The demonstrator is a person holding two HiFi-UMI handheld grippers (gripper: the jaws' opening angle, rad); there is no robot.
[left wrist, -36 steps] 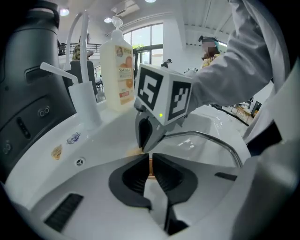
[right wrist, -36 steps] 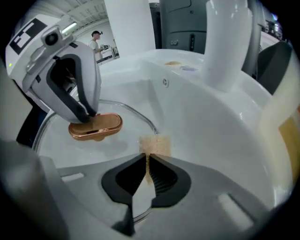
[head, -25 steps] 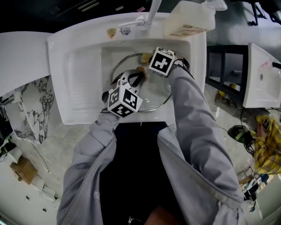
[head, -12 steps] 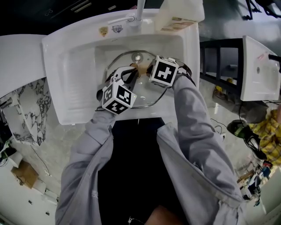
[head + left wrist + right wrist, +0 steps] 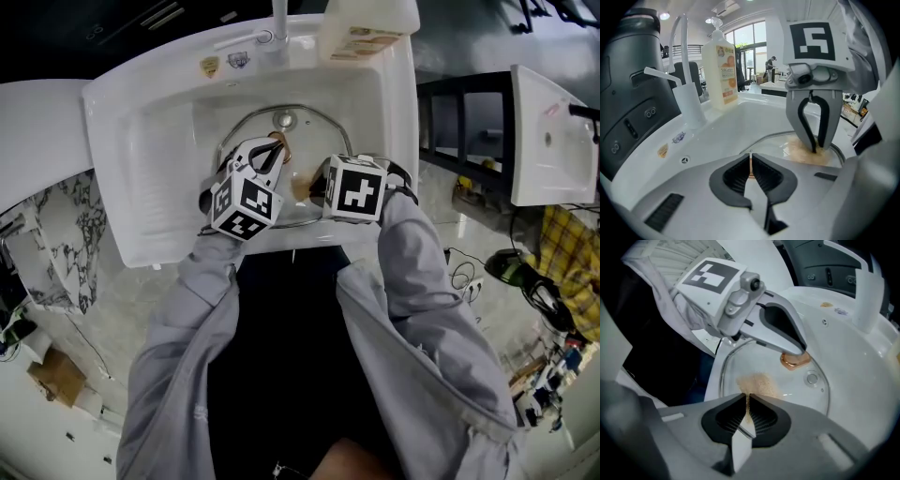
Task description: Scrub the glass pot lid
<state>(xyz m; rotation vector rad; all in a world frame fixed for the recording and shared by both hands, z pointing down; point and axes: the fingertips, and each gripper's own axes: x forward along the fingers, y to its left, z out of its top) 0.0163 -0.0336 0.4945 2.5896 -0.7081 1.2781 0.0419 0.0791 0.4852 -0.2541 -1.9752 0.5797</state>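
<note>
A white plastic pump bottle [image 5: 721, 70], orange-labelled, stood on the white ceramic sink rim [image 5: 131, 220] beside the white tap [image 5: 687, 96].

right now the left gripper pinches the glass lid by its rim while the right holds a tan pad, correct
Not the rim: the left gripper pinches the glass lid's copper knob, as the right gripper view shows; the right gripper holds a tan pad.

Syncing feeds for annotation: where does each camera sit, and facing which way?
Head view: on the head, steeply down at the sink; sleeves, both grippers.
Left gripper view: behind its jaws, across the sink to the faucet; right gripper beyond.
Right gripper view: behind its jaws, down onto the glass pot lid; left gripper holds knob.
All share the lid.
</note>
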